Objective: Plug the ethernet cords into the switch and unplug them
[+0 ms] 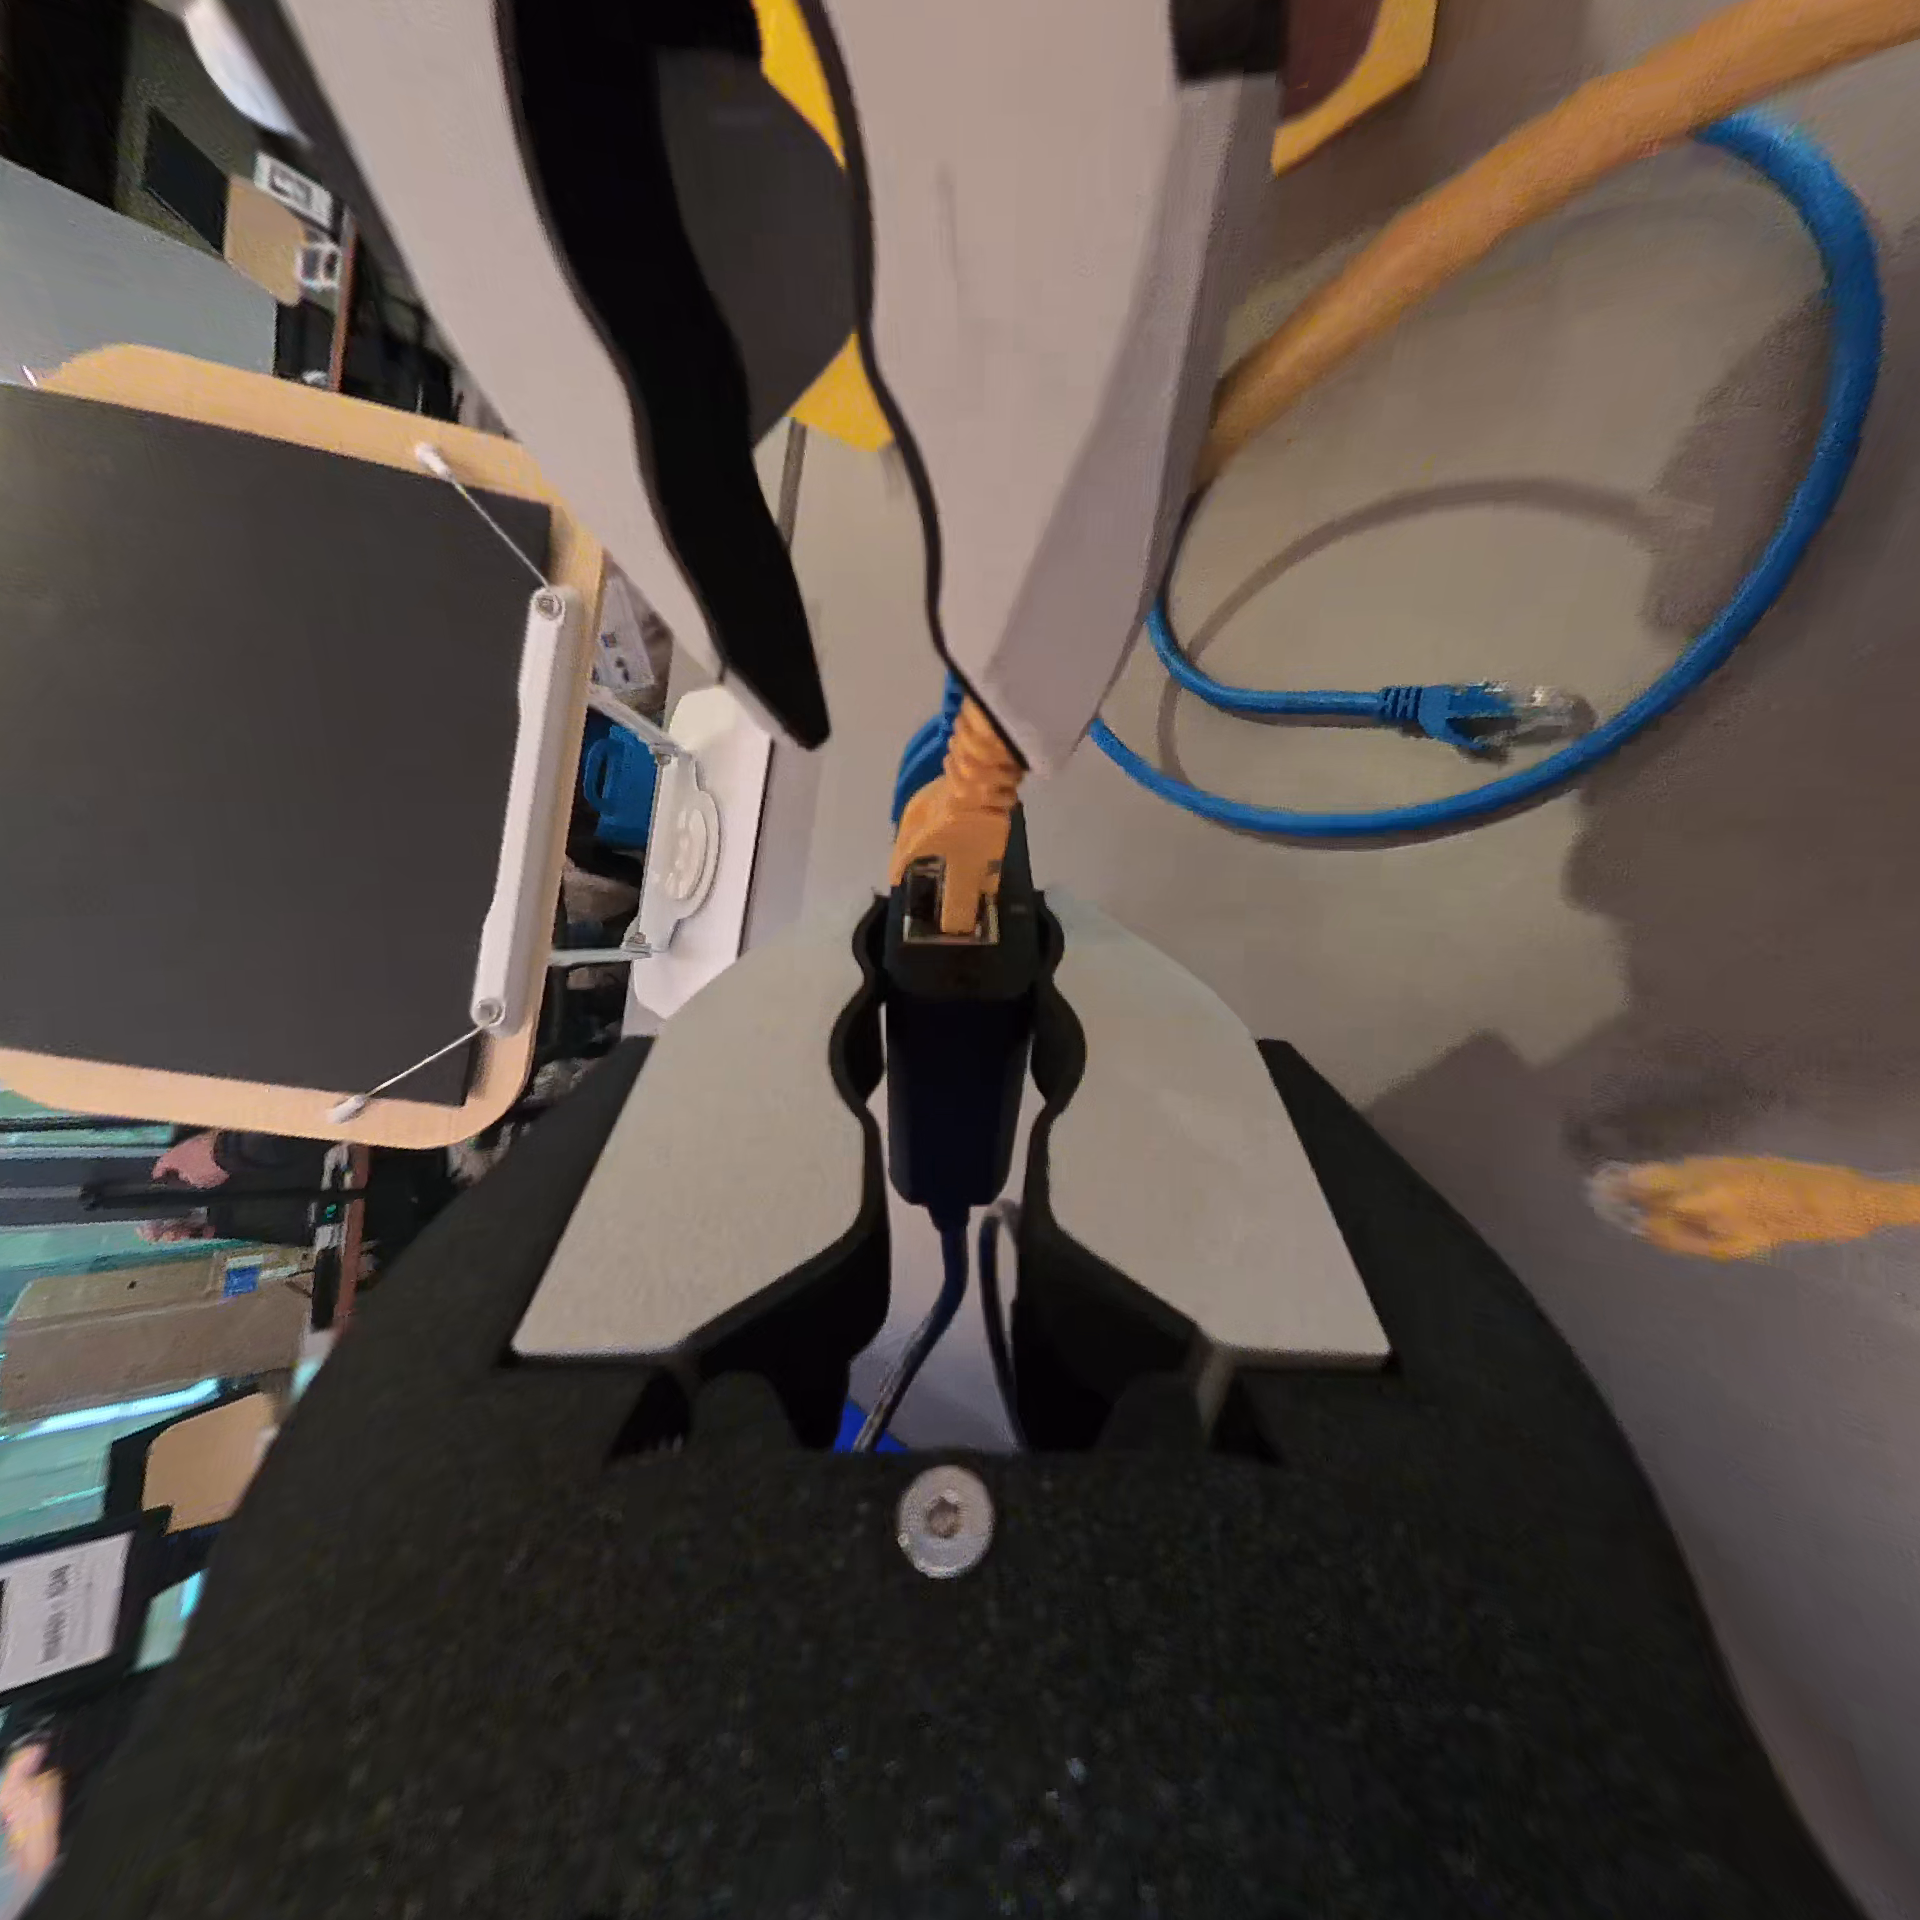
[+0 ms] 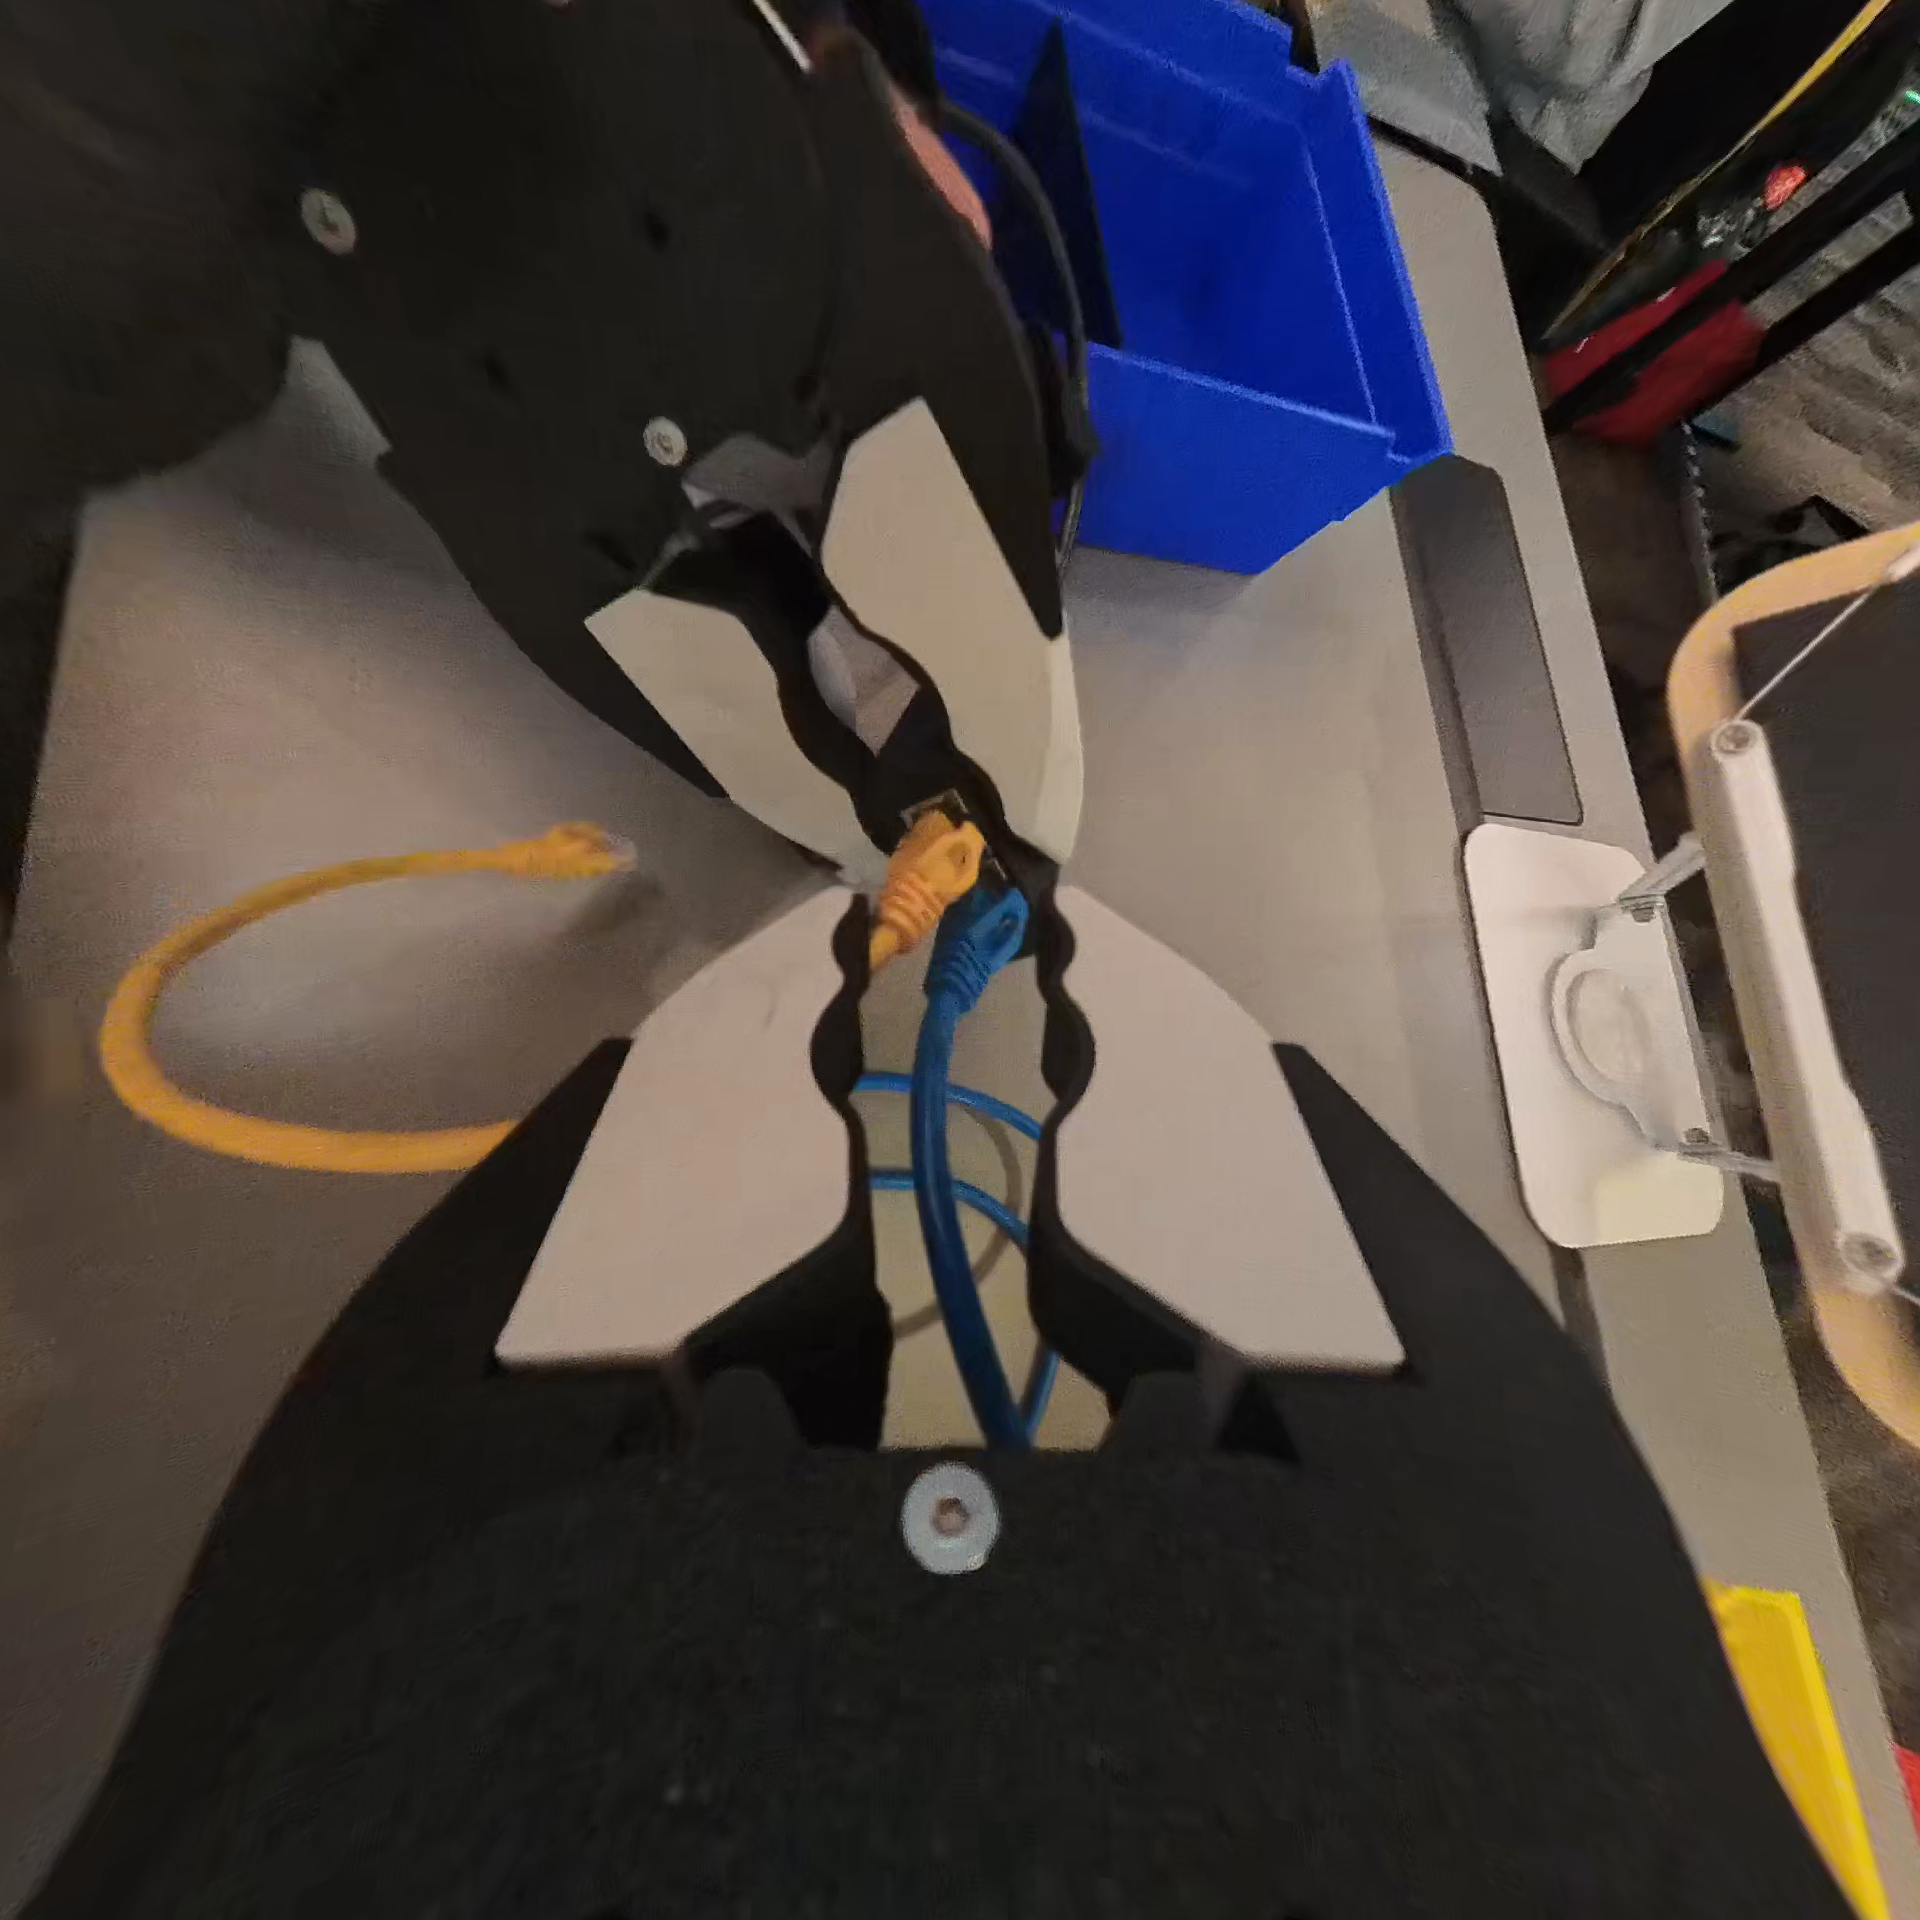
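Observation:
My left gripper is shut on a small black switch and holds it above the grey table. An orange ethernet plug sits in its port, with a blue plug beside it. My right gripper faces the left one, tip to tip, and its fingers close on both plugs at the port. The orange cord loops left and its free end lies on the table. The blue cord loops on the table with its free plug loose.
A blue bin stands behind the left gripper. A white base plate sits at the table's edge, wired to a wood-rimmed black board. A yellow strip lies at the near right. Clutter lies beyond the table edge. My right fingertips sit around 4 cm from my left ones.

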